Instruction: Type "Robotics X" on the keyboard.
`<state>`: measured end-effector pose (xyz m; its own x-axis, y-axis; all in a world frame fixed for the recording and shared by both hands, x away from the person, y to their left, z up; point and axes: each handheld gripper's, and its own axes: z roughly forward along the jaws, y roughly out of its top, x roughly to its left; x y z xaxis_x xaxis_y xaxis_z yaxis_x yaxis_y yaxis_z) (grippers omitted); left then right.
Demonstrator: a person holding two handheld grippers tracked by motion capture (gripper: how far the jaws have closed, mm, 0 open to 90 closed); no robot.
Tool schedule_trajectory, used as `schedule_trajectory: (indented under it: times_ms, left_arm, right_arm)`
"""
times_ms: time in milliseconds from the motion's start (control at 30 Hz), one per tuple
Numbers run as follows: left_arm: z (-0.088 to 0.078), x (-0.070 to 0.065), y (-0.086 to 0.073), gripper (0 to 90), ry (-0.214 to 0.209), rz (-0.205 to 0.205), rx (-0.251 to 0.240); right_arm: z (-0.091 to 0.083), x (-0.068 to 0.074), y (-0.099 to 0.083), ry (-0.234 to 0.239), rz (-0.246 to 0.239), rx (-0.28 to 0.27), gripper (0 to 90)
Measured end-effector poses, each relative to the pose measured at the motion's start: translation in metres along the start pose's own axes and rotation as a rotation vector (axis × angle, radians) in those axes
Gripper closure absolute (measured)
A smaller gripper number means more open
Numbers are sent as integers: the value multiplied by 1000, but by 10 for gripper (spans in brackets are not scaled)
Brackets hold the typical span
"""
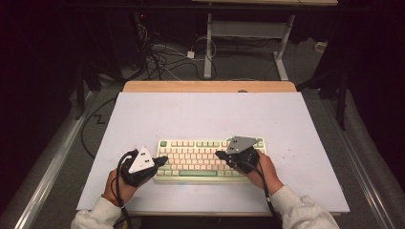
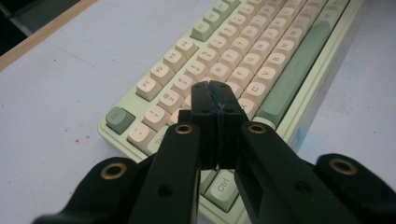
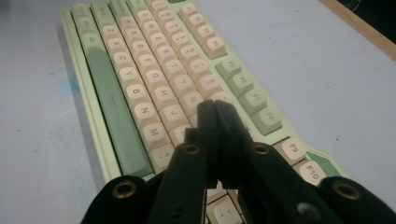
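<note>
Both grippers are being held clenched, with nothing between the jaws. In the high view the left gripper (image 1: 162, 160) is being pointed at the left end of the keyboard (image 1: 210, 159), and the right gripper (image 1: 220, 154) is being pointed leftward over the right half of the keys. Whether either tip is pressing on a key cannot be told: in the left gripper view the closed jaws of the left gripper (image 2: 215, 88) are being shown over the lower left keys, and in the right gripper view the right gripper (image 3: 212, 106) is being shown over the keys near the middle rows.

Pale green is being shown on the keyboard's case, with cream letter keys, green function keys and a long green space bar (image 2: 299, 65). It is lying in the lower middle of the high view, on the white table top (image 1: 200, 114), parallel to the near edge.

Keys behind the jaws are being hidden in both gripper views, and the keyboard's near corner is being cut off at the bottom. Lettering on far keys is being blurred. Both hands are being partly covered by the grey plates.
</note>
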<state>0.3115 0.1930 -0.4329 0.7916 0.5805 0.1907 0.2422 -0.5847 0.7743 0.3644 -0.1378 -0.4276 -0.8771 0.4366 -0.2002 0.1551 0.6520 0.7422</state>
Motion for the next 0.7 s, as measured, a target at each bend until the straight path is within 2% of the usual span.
schedule_trajectory:
  times_ms: [500, 600, 700]
  left_arm:
    - [0, 0, -2, 870, -5, 3, 8]
    - [0, 0, -1, 870, -5, 5, 6]
    - [1, 1, -1, 870, -6, 6, 8]
  right_arm:
    - [17, 0, 1, 3, 3, 61, 900]
    - [19, 0, 1, 1, -9, 71, 900]
    - [21, -2, 0, -6, 2, 76, 900]
